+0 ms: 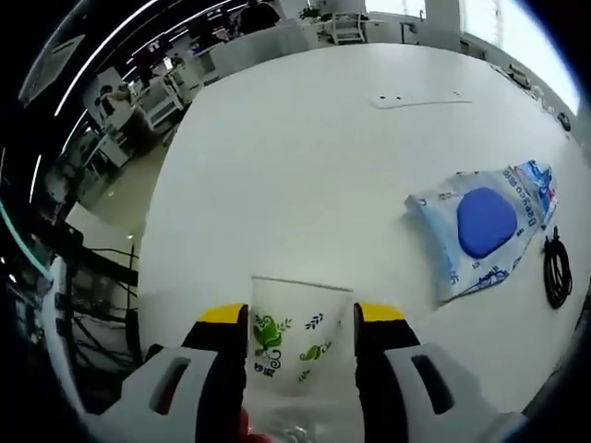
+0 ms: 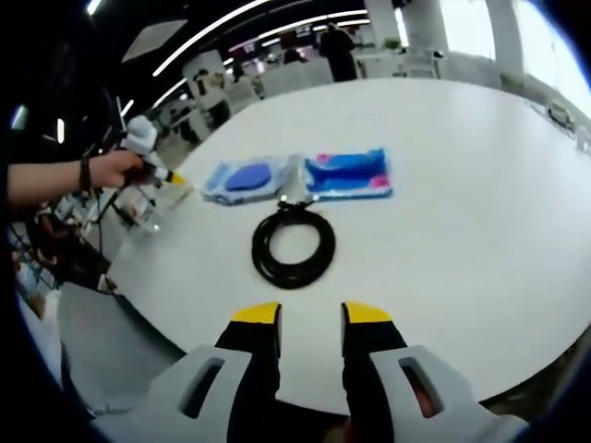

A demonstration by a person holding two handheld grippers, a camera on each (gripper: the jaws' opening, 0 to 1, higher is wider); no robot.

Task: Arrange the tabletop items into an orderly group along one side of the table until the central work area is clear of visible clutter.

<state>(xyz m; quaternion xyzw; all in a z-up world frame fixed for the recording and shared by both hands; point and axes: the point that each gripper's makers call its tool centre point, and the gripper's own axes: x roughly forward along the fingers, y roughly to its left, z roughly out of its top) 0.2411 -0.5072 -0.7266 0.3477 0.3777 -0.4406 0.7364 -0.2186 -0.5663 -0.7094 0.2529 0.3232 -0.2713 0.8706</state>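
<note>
Pinching a clear floral cup [image 1: 294,346] w/ our left tongs [image 1: 300,318] at the counter [image 1: 305,157] edge; blue packet [image 1: 485,226] at 2 o'clock. Right tongs [image 2: 310,318] spread, empty, above black cable coil [image 2: 294,245]; second blue packet [image 2: 349,173] at 12.

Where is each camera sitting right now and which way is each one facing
Left gripper view: rides the left gripper, looking along its jaws, shut on a clear printed cup, across the white table.
Right gripper view: rides the right gripper, jaws open and holding nothing, looking over the table edge at a coiled black cable and a blue-pink packet; the person's hand shows at left.
Shared: the blue disc packet, cable, table, cup.
</note>
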